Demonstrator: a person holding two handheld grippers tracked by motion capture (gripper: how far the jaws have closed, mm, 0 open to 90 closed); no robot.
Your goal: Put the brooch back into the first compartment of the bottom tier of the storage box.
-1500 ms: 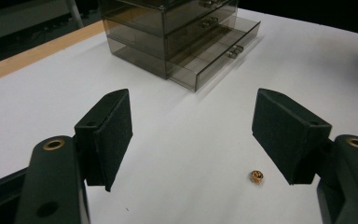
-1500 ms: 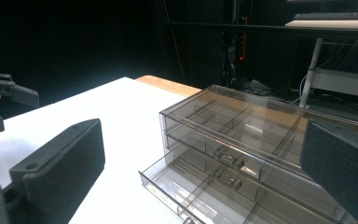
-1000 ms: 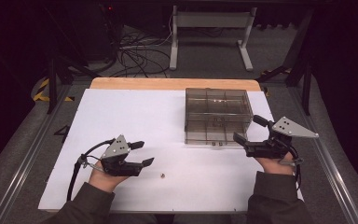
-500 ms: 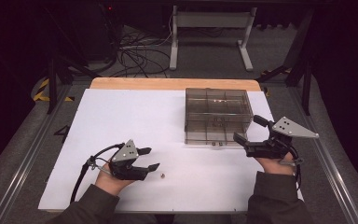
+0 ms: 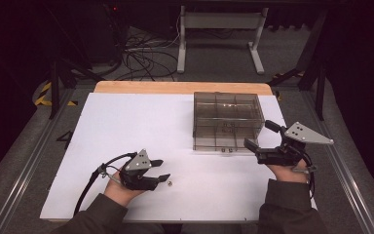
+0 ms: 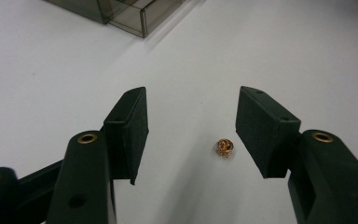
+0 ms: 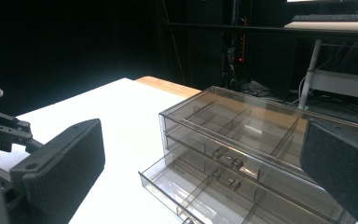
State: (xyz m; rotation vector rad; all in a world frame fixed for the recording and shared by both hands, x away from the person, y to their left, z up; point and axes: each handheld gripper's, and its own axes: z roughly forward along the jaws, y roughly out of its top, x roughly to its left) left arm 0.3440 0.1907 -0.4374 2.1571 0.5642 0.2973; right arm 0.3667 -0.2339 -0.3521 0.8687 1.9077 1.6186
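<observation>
My table (image 5: pixel 126 122) has a white sheet on top, with a strip of bare wood showing at its far edge. Behind the table there's grey floor (image 5: pixel 214 73), a tangle of black cables (image 5: pixel 146 58) and a white stand (image 5: pixel 219 29). Beyond that the room's pretty much dark.

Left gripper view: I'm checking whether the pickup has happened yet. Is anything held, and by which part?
Nothing is held. The small copper-coloured piece lies on the white table between the left gripper's closing jaws, untouched.

black fingers (image 6: pixel 128 126), grey plate (image 5: pixel 306 133), dark sleeves (image 5: pixel 286 207)
</observation>
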